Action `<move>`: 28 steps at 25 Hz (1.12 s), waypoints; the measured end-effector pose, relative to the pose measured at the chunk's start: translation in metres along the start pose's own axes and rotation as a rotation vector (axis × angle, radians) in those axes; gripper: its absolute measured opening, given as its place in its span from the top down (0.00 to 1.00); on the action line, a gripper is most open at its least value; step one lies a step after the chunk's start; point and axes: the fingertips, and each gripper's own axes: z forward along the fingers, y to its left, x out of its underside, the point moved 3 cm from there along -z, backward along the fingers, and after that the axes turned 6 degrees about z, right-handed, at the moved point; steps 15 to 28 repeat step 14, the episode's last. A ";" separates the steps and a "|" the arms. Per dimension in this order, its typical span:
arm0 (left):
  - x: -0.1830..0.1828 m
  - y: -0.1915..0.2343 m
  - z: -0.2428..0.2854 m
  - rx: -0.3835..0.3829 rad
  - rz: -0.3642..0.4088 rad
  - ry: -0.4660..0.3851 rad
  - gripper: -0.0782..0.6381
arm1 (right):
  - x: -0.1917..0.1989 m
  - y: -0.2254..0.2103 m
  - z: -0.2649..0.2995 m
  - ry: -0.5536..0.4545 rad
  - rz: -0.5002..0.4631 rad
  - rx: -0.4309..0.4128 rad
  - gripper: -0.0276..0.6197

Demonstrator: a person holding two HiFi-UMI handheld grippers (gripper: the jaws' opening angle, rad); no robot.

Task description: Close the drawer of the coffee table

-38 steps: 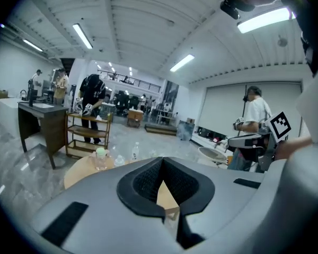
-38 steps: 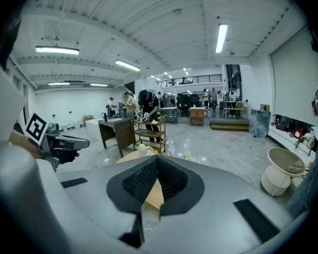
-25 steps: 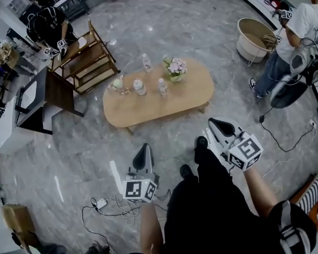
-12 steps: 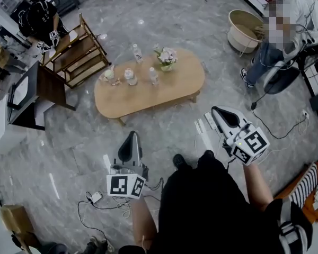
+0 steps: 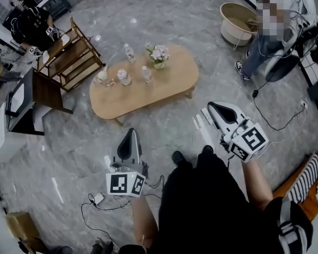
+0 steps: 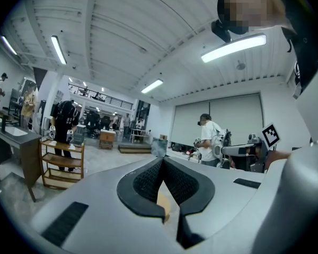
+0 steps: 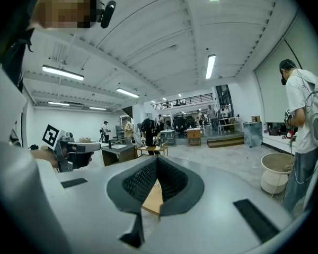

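The oval wooden coffee table [image 5: 164, 86] stands on the marble floor ahead of me, with three bottles and a flower vase [image 5: 158, 55] on top. No drawer shows from this side. My left gripper [image 5: 131, 133] is held out level, well short of the table's near edge, jaws shut on nothing. To its right, my right gripper [image 5: 212, 107] is also shut and empty, and stands clear of the table. In the left gripper view the left gripper [image 6: 162, 161] has its jaws pressed together. The right gripper [image 7: 157, 160] looks the same in its own view.
A wooden shelf rack [image 5: 74, 57] and a dark desk [image 5: 34, 97] stand left of the table. At the upper right are a person [image 5: 270, 30] and a round white basket [image 5: 238, 23]. Cables and a plug [image 5: 111, 200] lie on the floor by my feet.
Both grippers have risen a little and stayed shut. The table has drifted up and left in the head view.
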 end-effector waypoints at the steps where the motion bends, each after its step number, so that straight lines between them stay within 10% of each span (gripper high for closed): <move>1: 0.000 -0.001 0.000 0.000 -0.001 0.002 0.87 | 0.000 -0.001 -0.002 0.002 -0.001 0.002 0.94; 28: 0.009 -0.007 0.003 -0.002 0.001 0.024 0.87 | 0.009 -0.006 -0.011 0.024 -0.007 0.009 0.94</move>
